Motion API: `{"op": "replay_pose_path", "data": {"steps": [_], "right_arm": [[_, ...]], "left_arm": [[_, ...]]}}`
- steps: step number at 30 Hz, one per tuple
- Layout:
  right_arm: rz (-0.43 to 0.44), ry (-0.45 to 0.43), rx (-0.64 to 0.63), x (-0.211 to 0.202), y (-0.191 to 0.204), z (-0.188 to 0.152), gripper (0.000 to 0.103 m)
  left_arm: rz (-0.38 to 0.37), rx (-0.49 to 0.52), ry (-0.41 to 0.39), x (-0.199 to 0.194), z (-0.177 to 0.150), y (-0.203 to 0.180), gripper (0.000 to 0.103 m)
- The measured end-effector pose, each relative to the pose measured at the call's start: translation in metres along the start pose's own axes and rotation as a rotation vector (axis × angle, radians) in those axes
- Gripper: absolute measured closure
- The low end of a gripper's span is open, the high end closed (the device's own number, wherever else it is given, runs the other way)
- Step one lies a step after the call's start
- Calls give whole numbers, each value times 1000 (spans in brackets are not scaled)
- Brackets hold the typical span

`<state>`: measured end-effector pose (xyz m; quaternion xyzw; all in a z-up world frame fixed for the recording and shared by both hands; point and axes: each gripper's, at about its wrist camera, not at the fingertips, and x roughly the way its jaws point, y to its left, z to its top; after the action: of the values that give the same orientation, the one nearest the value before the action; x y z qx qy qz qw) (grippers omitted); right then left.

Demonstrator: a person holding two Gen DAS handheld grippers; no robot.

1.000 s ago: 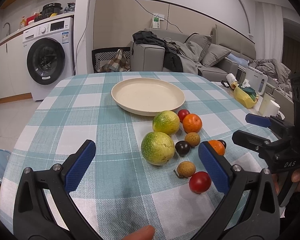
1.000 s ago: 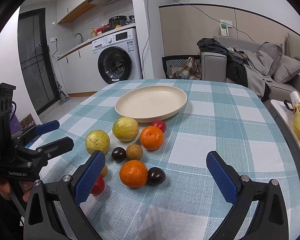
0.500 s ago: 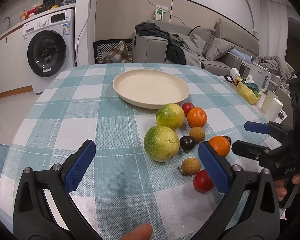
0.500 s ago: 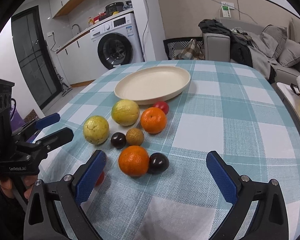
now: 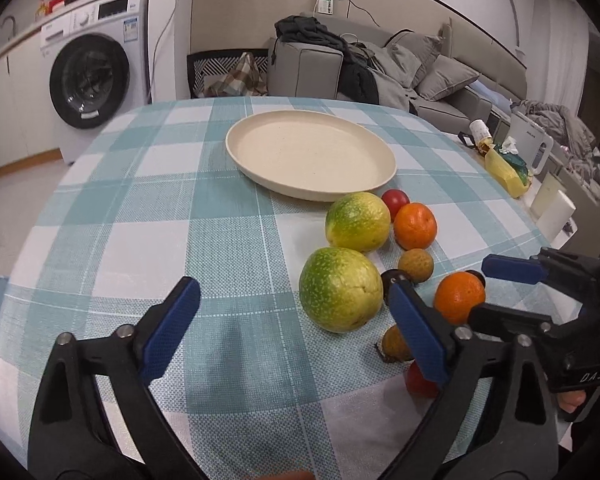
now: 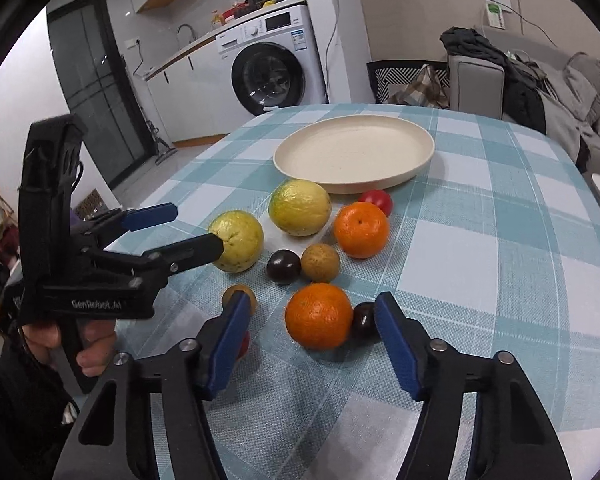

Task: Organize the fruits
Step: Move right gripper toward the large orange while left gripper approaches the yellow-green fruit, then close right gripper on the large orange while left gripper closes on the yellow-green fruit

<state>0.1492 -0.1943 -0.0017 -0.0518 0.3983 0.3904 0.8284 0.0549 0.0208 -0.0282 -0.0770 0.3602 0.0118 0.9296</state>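
Note:
Loose fruit lies on the checked tablecloth in front of an empty cream plate point(image 5: 312, 152) point(image 6: 352, 152). My left gripper point(image 5: 292, 286) point(image 6: 198, 230) has its jaws closing. The near green-yellow fruit point(image 5: 340, 294) point(image 6: 236, 240) lies just past its tips, and the pads are not pressing on it. My right gripper point(image 6: 312, 298) point(image 5: 478, 290) is also closing, with the near orange point(image 6: 318, 316) point(image 5: 458, 296) between its pads and a gap on both sides. A dark plum point(image 6: 364, 320) sits by the right pad.
A second green-yellow fruit point(image 6: 300, 208), another orange point(image 6: 360, 230), a red tomato point(image 6: 376, 200), a brown longan point(image 6: 320, 262) and a dark plum point(image 6: 283, 266) crowd the middle. Beyond the table stand a washing machine point(image 5: 90, 80), a sofa point(image 5: 420, 76) and a yellow bag point(image 5: 504, 170).
Both pairs of jaws have narrowed, the right pair far more. The left gripper has moved forward and down toward the near green-yellow fruit. The right gripper has tilted down over the near orange.

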Motion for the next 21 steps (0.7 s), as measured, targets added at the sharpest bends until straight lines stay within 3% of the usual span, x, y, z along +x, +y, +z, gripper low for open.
{"op": "replay_pose_path", "data": {"steps": [8,16,20,21], "right_arm": [[-9,37,-62,7,11,3,48],[-50,66,-114,10,16,3,49],[-69,81,-146,13,17,4,51],[-73,84,-149,14,17,5,52]], "left_arm": [[-65,3,26,12,3,3,25],[-102,45,66,20,3,-9,28],[-136,44,85,22,1,-11,55],[-141,45,86,22,1,-11,55]]}}
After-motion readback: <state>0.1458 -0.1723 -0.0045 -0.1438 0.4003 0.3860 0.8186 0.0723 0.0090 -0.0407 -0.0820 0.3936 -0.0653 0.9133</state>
